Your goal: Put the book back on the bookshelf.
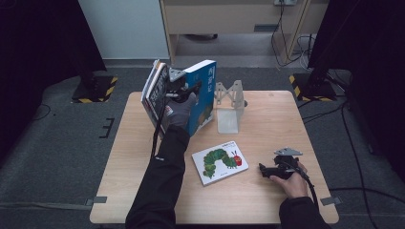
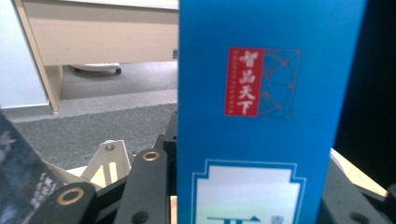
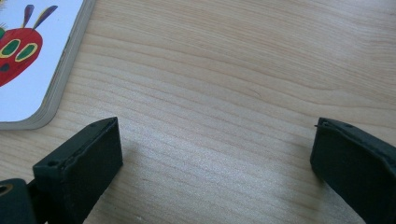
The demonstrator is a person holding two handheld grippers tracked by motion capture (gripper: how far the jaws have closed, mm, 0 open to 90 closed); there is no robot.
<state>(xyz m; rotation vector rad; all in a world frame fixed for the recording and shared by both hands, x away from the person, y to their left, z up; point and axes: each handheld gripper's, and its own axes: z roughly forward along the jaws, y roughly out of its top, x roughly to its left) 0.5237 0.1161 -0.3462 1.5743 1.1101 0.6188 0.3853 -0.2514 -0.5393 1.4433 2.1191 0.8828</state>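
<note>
Pale wooden table, frame centre: one upright blue hardcover book clamped by left gripper; one flat caterpillar picture book; right gripper agape over bare wood, lower right.

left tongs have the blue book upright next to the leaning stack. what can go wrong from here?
1. The blue book is held upright in the left tongs; it may twist or slip out.
2. The dark books beside it lean left near the table edge; a nudge could topple them off.
3. The clear bookend stands close; swinging the book could knock it.
</note>
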